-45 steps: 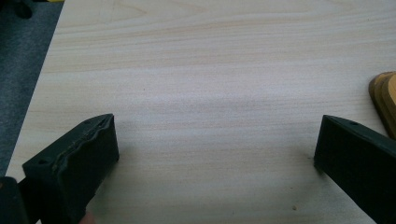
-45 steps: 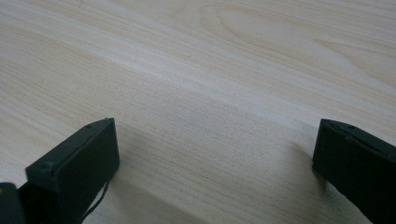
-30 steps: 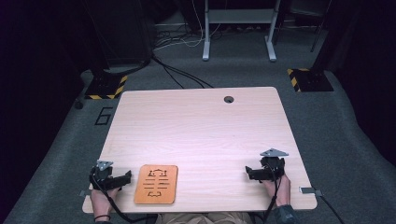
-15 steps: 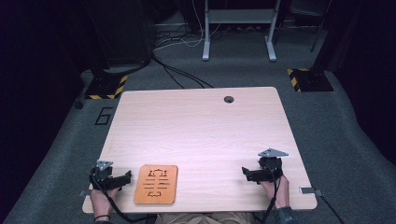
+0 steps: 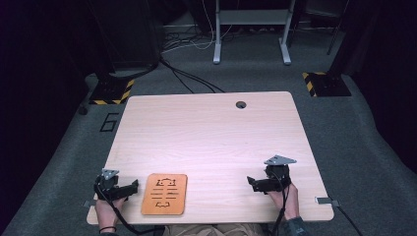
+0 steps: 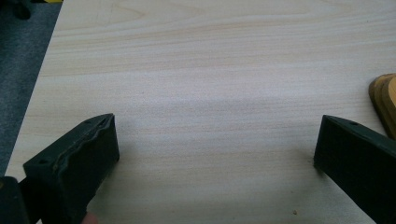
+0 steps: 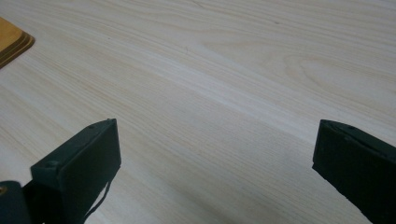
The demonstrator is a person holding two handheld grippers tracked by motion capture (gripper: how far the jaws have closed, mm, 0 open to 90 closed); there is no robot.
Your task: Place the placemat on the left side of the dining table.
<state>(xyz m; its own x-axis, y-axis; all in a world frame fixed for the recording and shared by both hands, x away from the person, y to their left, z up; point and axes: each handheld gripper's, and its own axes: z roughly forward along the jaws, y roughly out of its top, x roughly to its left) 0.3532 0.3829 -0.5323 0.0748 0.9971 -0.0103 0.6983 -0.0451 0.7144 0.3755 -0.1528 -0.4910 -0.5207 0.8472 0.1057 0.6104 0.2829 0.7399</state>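
Note:
An orange wooden board (image 5: 164, 193) with cut-out slots lies flat near the table's front edge, left of centre. My left gripper (image 5: 132, 187) rests on the table just left of the board, open, with bare wood between its jaws; the board's corner (image 6: 385, 100) shows past its right jaw. My right gripper (image 5: 252, 183) sits at the front right, turned toward the left, also open and holding nothing. A corner of the board (image 7: 11, 44) appears at the far left of the right gripper view.
The light wooden table (image 5: 211, 132) has a round cable hole (image 5: 240, 104) near its far edge. Beyond it are grey carpet, cables, a metal stand (image 5: 251, 29) and yellow-black striped bases (image 5: 110, 91).
The right gripper has shifted slightly left and turned a little toward the board. The left gripper and the board have stayed put.

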